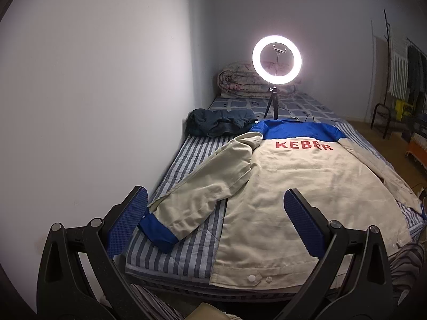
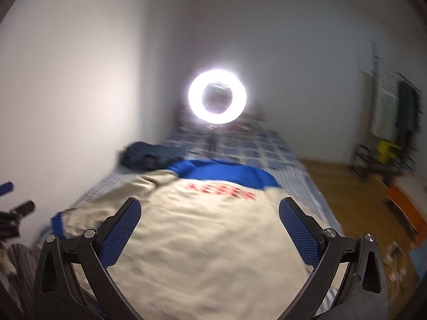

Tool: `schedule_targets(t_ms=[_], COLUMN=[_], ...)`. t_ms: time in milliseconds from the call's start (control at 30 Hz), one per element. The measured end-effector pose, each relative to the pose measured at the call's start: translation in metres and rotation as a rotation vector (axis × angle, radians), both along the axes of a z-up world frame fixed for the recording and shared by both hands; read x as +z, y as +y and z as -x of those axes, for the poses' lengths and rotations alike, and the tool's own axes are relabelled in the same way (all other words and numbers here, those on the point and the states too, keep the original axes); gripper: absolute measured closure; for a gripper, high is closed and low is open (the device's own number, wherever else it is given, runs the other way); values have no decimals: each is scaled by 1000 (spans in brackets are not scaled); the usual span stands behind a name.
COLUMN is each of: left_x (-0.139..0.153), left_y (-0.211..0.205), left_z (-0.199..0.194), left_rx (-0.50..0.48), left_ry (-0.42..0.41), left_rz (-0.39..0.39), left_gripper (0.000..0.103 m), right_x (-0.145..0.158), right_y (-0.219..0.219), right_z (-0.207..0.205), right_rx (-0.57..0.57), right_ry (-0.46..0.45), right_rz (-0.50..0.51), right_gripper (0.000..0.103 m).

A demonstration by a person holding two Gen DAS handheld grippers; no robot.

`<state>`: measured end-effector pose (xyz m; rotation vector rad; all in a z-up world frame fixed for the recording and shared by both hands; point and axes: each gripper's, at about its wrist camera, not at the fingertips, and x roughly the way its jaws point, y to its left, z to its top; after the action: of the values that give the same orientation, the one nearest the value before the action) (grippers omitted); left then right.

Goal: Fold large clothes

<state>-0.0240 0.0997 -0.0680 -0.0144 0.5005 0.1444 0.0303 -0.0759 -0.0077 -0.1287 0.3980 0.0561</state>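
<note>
Jacket spread out, first fold not yet begun.
The beige jacket [image 1: 293,186] lies back-up on the bed [image 1: 186,253], collar toward the ring light [image 1: 276,58]; left claw [image 1: 216,224] and right claw [image 2: 210,232] hover apart, empty. Next, probably, grasp the sleeve [image 1: 202,186].

A glowing white ring light on a small black tripod [image 1: 276,60] is lighting the dim room from the far end of the bed, flaring against the pale wall [image 1: 93,80]. The right wrist view is smearing with motion blur; both views are bending and darkening at the corners.
</note>
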Motion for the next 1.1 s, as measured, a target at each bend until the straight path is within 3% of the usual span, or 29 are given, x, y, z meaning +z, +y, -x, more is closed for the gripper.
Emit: schedule_targets(t_ms=[300,467,533,600,667,733,833,1100], left_x=[-29,-39,-42,-46,-50,-53,-59,-71], left_y=[40,52,56,58,63,67,77,104], left_z=[18,23,24,23,23,23,21,17], left_rx=[-1,8,11,14,18,25,44,111], left_ry=[78,93,99,103,111,119,133,153], left_rz=[180,196,186,173,172,177,187,202], left_gripper=[0,0,0,0,0,0,0,0], right_x=[-17,-43,-60,-75,-93,-110,-131,-195], right_y=[72,118,142,161,183,204,234,293], right_z=[-87,-132,-155,-172,-192,-212,-236,-301], right_rx=[267,351,369,393,421,431,427,253], right_ry=[205,329,419,504,590,675,769,894], right_rz=[-78,-151,-207,-268,-303,-331,-359,-336], right_gripper=[1,1,1,6,21,28,28,28])
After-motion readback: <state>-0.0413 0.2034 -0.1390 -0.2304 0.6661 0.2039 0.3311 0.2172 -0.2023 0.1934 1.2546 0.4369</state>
